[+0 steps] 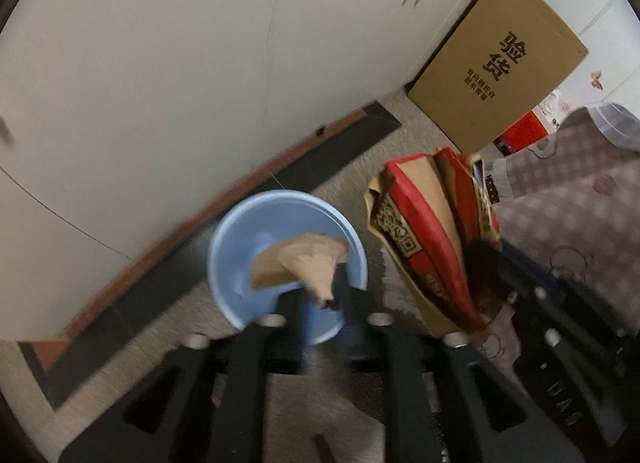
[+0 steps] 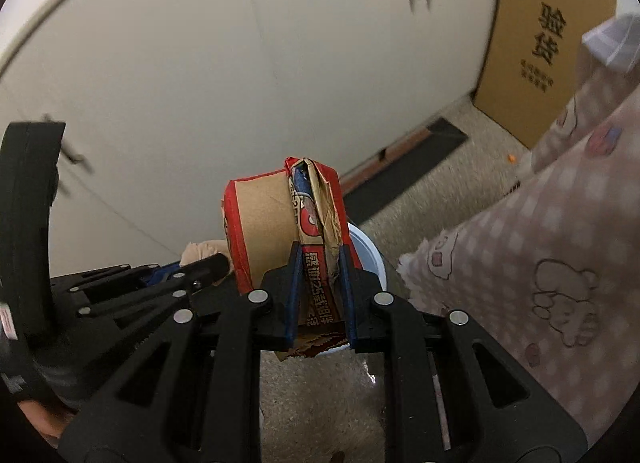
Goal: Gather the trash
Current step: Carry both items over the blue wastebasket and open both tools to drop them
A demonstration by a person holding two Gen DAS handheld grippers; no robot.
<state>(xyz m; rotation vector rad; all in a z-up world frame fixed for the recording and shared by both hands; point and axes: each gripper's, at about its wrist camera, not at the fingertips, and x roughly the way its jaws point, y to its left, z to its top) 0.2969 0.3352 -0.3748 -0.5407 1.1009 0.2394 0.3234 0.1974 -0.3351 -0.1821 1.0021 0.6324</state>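
A light blue bin stands on the beige floor below both grippers. My left gripper hangs over it with its jaws apart, and the bin shows through the gap. A crumpled brown paper sits at the fingertips above the bin's opening, with no pad pressing on it. My right gripper is shut on a flattened red and brown paper packet, which stands up between its blue pads. In the left wrist view the packet is just right of the bin. The bin's rim peeks out behind the packet.
White cupboard doors rise behind the bin, with a dark strip along their foot. A brown cardboard box leans at the back right. A pink checked cloth with bear drawings hangs on the right.
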